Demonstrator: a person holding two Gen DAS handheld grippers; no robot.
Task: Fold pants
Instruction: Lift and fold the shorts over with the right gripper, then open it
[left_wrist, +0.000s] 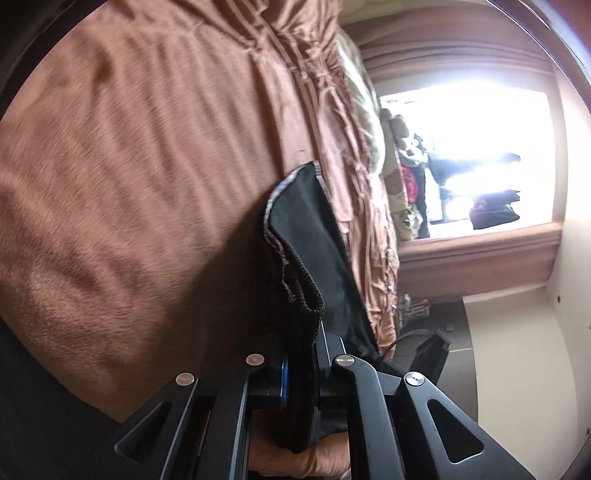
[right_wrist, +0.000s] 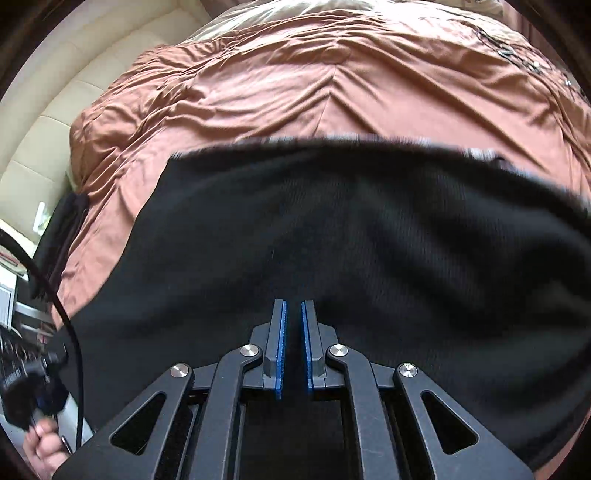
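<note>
text check | nothing readable in either view, tbh | no labels, brands, numbers or signs that I can make out

bed (right_wrist: 295, 92) w/ brown cover (creased) | black pants (right_wrist: 332, 229) on it

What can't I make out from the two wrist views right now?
- Left wrist view: the left gripper is wrapped in the black pants; its fingertips are hidden.
- Right wrist view: the pants fill the frame; legs cut off, far hem blurred. Whether the right gripper pinches cloth is unclear.
- Window: overexposed.
</note>
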